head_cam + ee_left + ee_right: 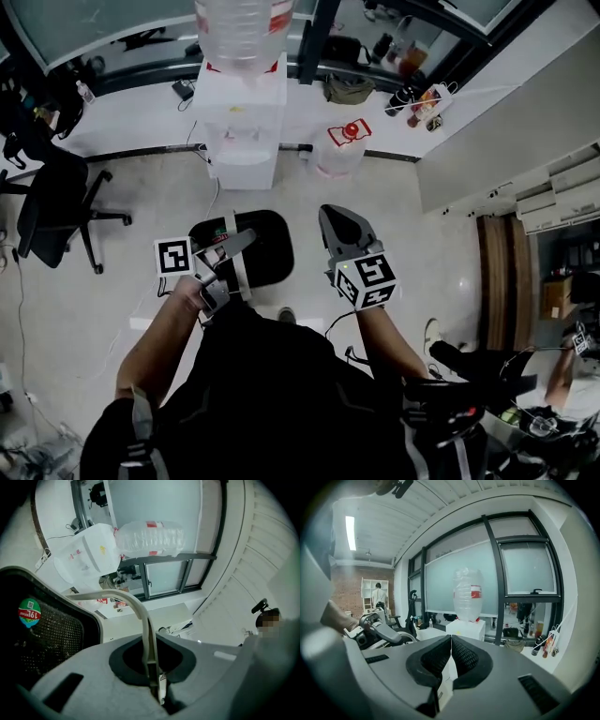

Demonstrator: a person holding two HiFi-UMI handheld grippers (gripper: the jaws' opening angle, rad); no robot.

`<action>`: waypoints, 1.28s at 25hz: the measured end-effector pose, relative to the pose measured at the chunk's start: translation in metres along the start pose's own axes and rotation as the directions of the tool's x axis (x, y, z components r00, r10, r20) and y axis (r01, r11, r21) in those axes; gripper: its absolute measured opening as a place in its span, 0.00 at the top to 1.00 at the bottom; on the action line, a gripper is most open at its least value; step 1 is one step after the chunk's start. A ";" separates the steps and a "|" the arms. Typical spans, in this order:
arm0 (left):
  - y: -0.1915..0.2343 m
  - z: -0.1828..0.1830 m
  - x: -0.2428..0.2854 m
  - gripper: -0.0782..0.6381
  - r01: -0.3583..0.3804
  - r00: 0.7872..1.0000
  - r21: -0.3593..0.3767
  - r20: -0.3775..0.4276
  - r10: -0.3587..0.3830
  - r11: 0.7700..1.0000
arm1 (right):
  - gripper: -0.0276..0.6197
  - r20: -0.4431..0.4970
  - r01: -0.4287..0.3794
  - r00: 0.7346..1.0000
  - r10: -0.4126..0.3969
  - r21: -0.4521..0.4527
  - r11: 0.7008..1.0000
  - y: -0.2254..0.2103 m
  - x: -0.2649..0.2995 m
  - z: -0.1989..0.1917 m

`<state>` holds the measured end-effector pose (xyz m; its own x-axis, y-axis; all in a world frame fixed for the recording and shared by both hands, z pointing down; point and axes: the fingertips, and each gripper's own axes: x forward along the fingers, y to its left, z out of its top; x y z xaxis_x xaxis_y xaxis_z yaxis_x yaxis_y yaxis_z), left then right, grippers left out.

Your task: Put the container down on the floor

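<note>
A black mesh container (262, 246) with a pale bail handle (139, 613) hangs just above the tiled floor (141, 202) in front of me. My left gripper (239, 247) is shut on that handle, which runs down between its jaws (152, 670). The container's black mesh wall (44, 644), with a round green and red sticker, fills the left of the left gripper view. My right gripper (335, 221) is beside the container on its right, apart from it. In the right gripper view its jaws (450, 644) are shut with nothing between them.
A white water dispenser (242, 112) with a clear bottle on top stands straight ahead by the window ledge. A clear jug with a red tag (343, 148) sits right of it. A black office chair (52, 211) is at the left. Another person's shoe (431, 334) is at the right.
</note>
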<state>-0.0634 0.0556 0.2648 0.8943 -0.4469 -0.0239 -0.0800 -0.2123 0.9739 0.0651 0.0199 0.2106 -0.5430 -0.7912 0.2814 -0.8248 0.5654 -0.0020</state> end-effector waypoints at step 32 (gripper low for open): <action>0.240 0.069 0.050 0.87 -0.257 0.942 0.044 -0.212 0.260 0.965 | 0.94 -0.214 0.021 0.977 0.002 0.106 0.994 -0.056 0.148 -0.120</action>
<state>-0.0680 -0.0776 0.4822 0.9149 -0.2921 0.2787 -0.3263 -0.1288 0.9364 0.0500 -0.1015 0.3672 -0.4983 -0.7221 0.4798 -0.8482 0.5207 -0.0972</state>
